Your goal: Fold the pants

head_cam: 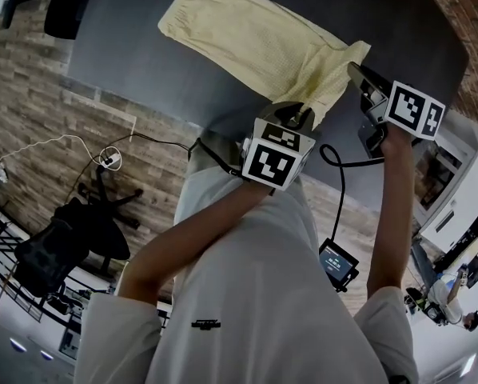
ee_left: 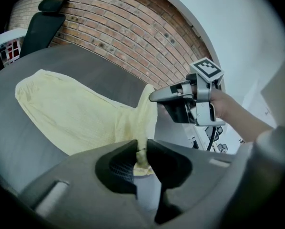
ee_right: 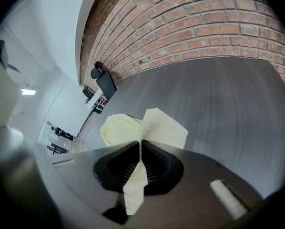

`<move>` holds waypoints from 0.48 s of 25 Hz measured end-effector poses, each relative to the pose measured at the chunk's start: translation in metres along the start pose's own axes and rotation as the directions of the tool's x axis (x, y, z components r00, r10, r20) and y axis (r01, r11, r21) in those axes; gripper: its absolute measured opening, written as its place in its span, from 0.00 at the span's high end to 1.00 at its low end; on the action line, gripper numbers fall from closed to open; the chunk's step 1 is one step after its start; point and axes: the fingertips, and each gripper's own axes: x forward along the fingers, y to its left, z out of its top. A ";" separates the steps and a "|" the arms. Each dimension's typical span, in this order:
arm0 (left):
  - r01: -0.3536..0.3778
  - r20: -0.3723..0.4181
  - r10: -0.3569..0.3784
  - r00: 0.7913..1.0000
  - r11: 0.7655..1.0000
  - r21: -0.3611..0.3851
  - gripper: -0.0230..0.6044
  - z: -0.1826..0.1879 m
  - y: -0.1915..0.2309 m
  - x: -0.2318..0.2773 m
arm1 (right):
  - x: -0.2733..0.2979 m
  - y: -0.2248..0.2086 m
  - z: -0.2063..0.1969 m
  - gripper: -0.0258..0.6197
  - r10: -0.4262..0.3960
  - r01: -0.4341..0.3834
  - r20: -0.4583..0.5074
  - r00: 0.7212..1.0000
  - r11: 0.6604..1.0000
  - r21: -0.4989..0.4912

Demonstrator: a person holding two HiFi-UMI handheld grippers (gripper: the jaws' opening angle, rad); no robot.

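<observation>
Item: pants, pale yellow, thin cloth with a fine crinkled weave, gathered at the far end. Judged light, limp and not fragile, with enough grip for the pads; likely to sag and crease between holds. Location: upper centre of the head view, far part flat on the dark grey matte table, near edge raised off it. Best held at the two corners of one edge. Left gripper: jaws narrow, pinching a bunched corner. Right gripper: jaws almost together, clamping the other corner, with a flap hanging through.
</observation>
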 end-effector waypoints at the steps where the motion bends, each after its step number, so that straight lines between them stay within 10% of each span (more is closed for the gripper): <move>1: -0.009 0.001 0.009 1.000 1.000 -0.003 0.85 0.001 0.006 -0.002 | 0.004 0.003 0.001 0.92 0.005 -0.005 -0.003 1.000 1.000 0.001; 12: -0.098 -0.020 0.097 0.995 0.994 -0.054 0.85 0.012 0.075 -0.015 | 0.069 0.034 0.016 0.92 0.056 -0.056 -0.034 0.998 0.998 0.014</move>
